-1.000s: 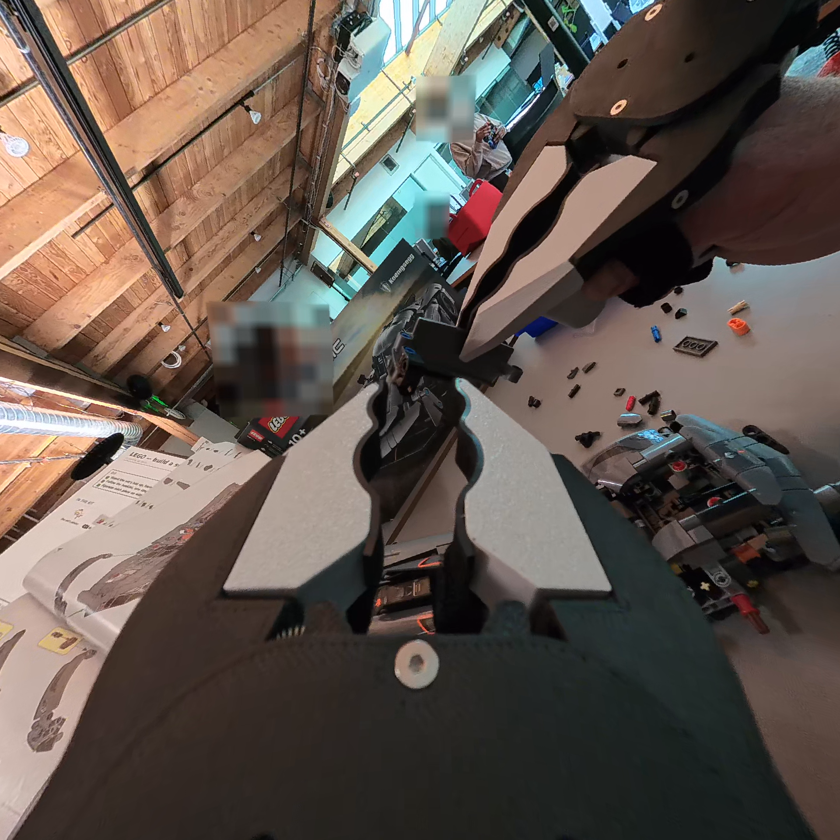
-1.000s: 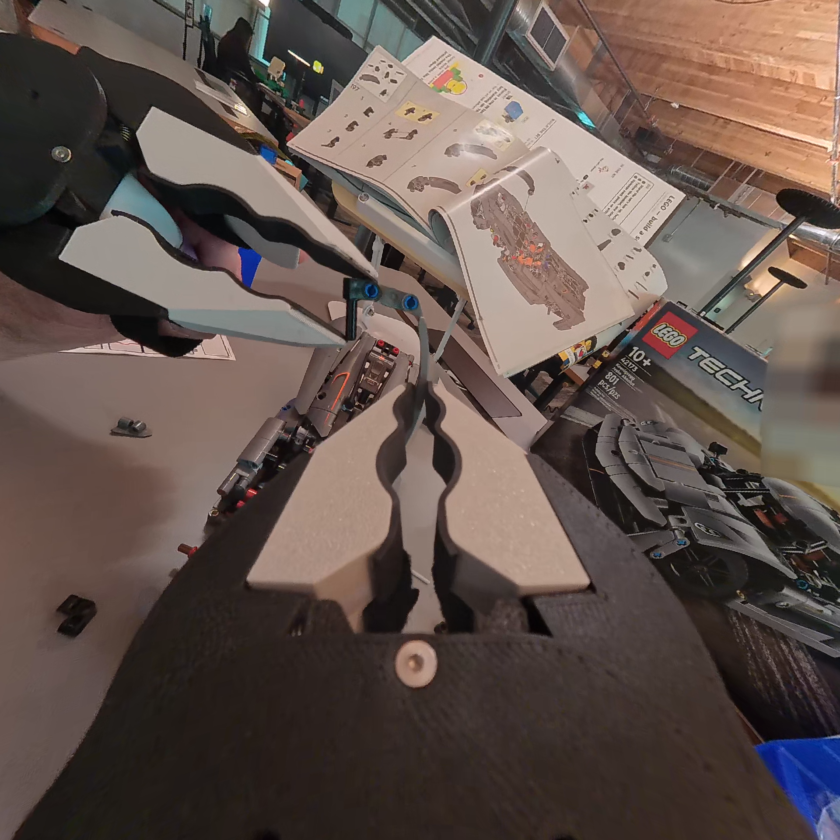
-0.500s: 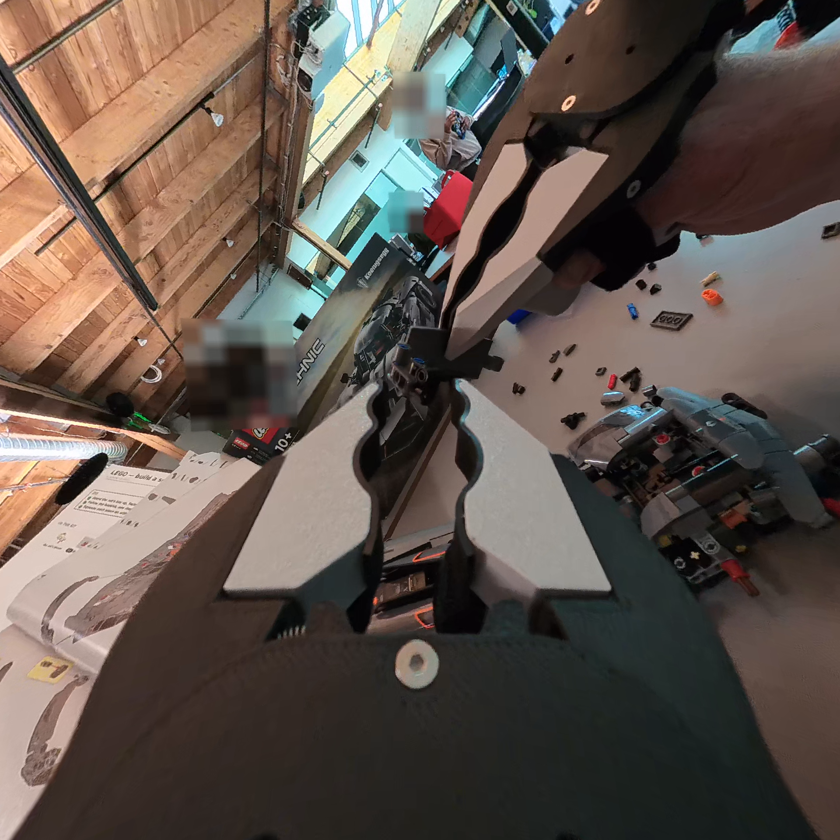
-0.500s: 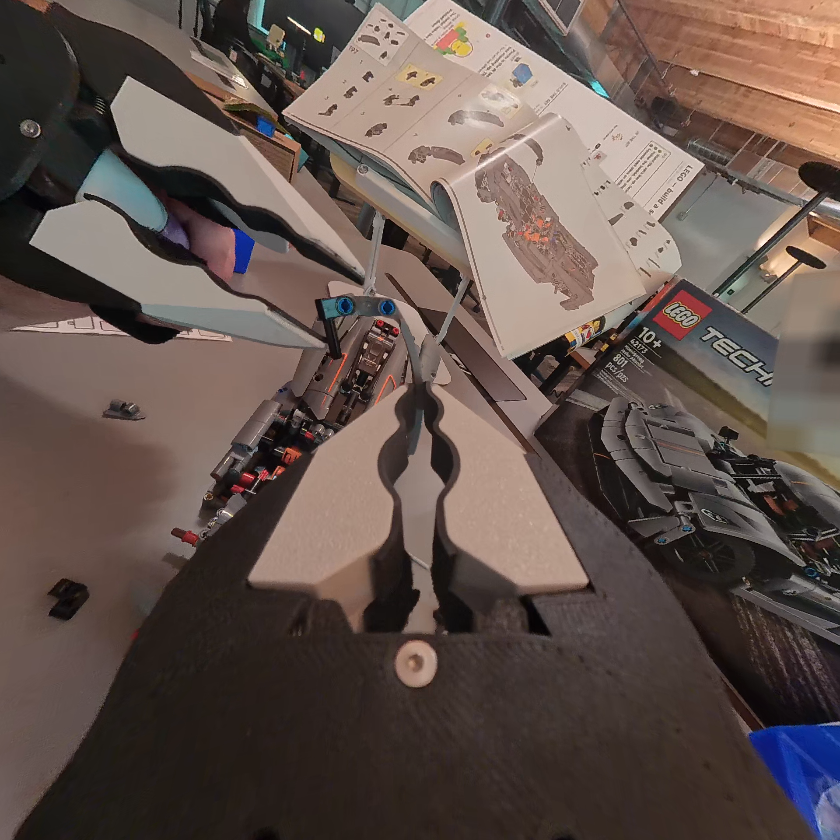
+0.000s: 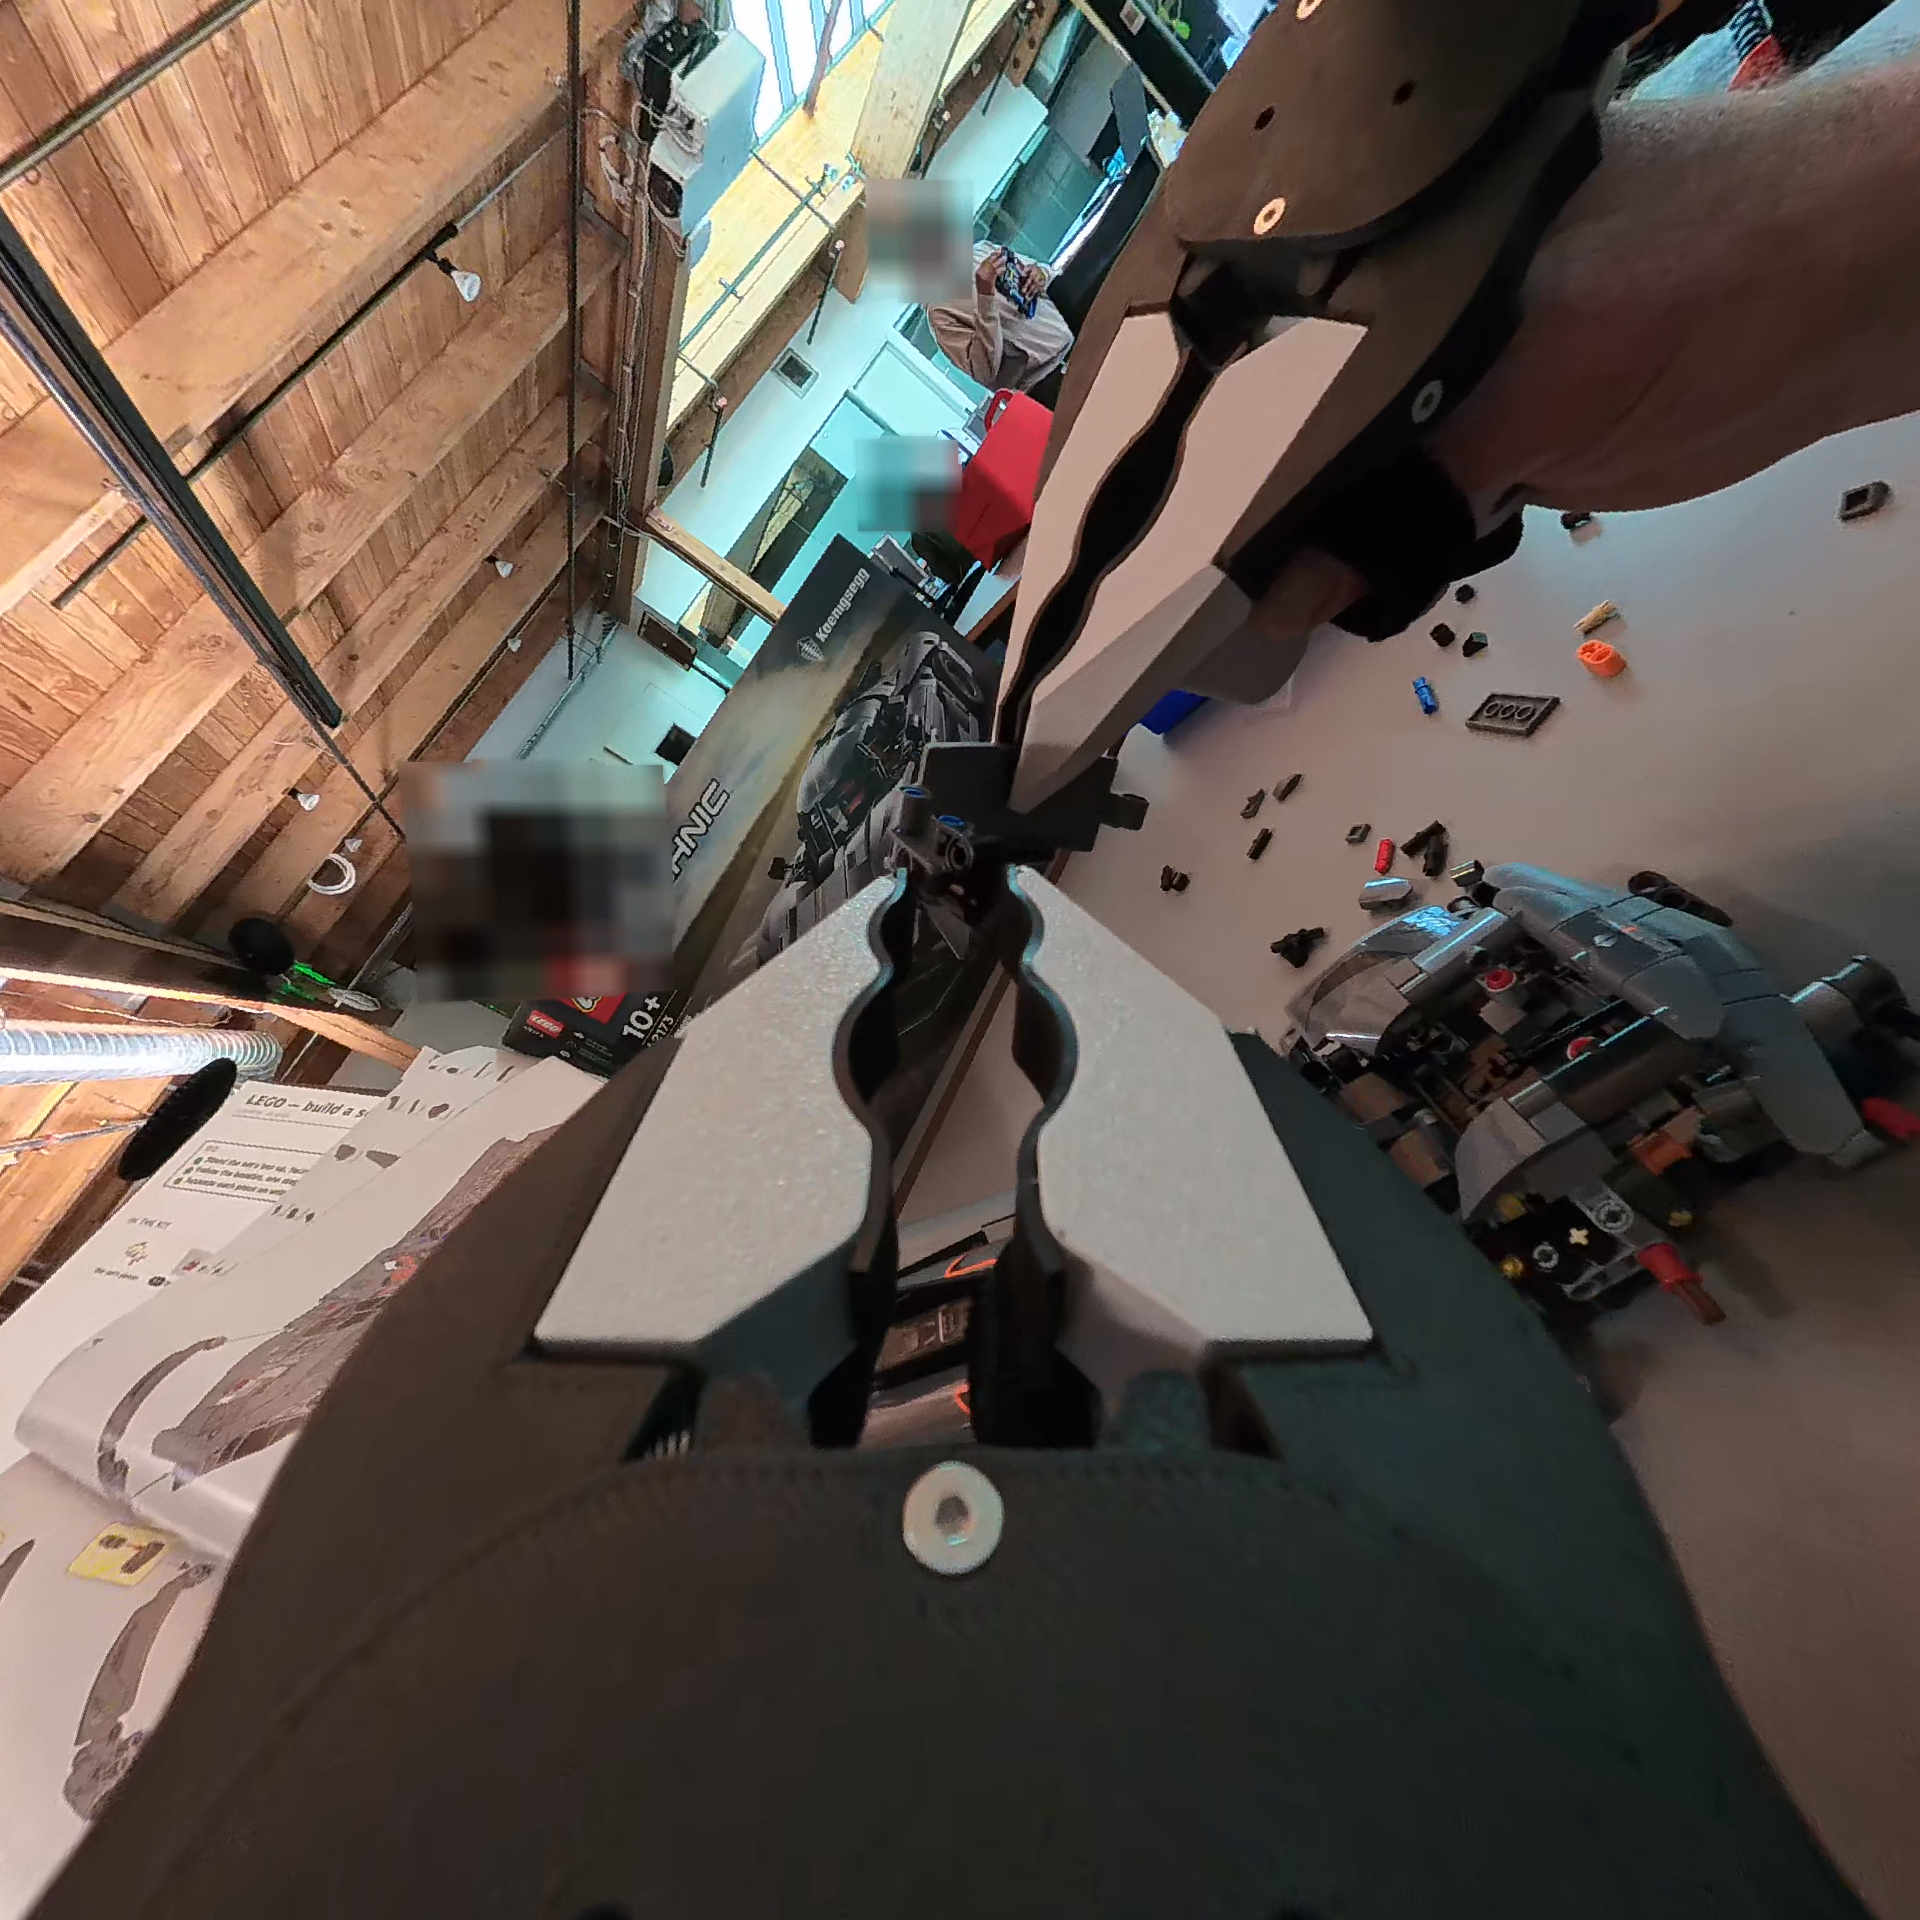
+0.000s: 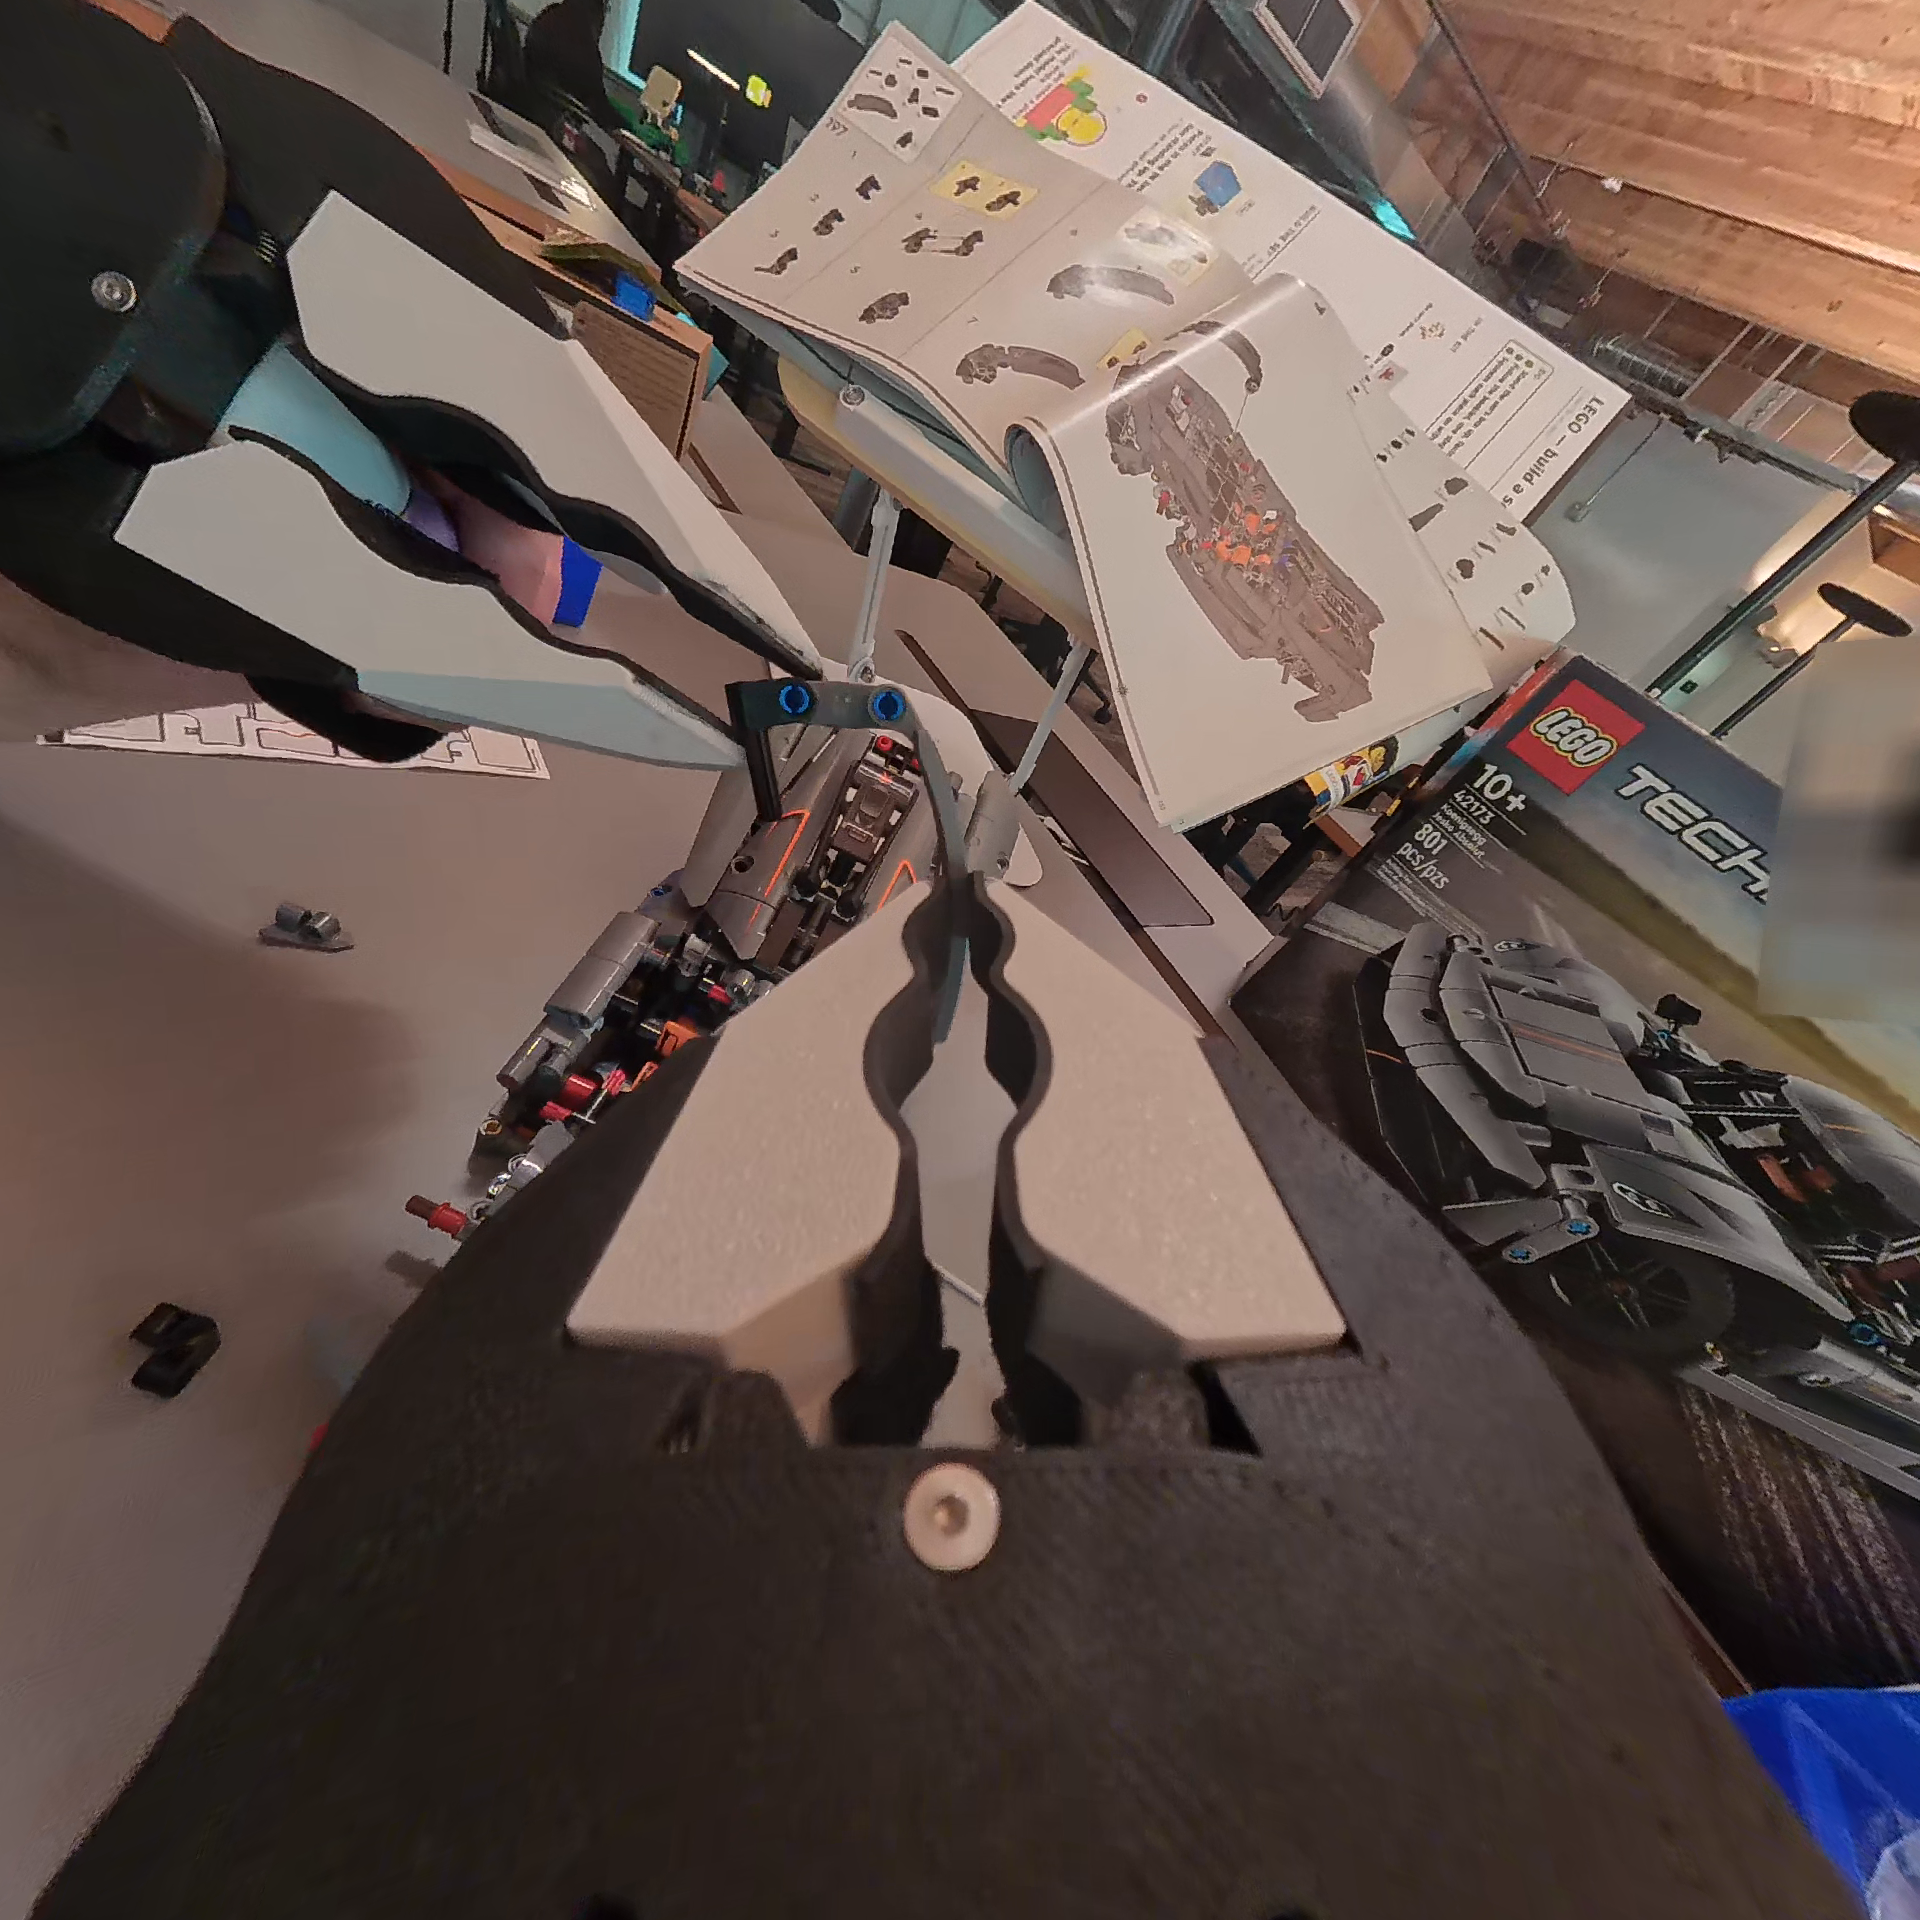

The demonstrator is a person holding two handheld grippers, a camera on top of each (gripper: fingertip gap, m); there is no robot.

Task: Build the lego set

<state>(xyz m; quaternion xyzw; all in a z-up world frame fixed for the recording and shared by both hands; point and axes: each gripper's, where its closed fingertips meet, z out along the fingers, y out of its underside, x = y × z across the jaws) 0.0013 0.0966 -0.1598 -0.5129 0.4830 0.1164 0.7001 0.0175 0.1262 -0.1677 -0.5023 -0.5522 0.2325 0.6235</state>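
Note:
Both grippers hold one small sub-assembly in the air above the table. My left gripper [image 5: 954,878] is shut on its black angled end piece [image 6: 764,748], which joins a dark beam with two blue pins [image 6: 836,704]. My right gripper [image 6: 961,883] is shut on the thin grey curved panel [image 6: 943,831] at the other end. In the left wrist view the right gripper [image 5: 1029,795] comes in from the upper right. In the right wrist view the left gripper [image 6: 774,717] comes in from the upper left. The partly built grey car [image 5: 1621,1091] lies on the table below.
Several loose small parts [image 5: 1351,831] lie scattered on the grey table [image 5: 1714,810]. An open instruction booklet [image 6: 1143,364] stands on a holder behind the car. The set's box [image 6: 1610,987] is at the right. A blue bin [image 6: 1849,1787] is at the near right corner. My right fingertips sit around 4 centimetres from my left ones.
Both grippers have kept their hold. The held sub-assembly has shifted slightly, and the beam with the blue pins has turned from slanted to nearly level in the right wrist view.

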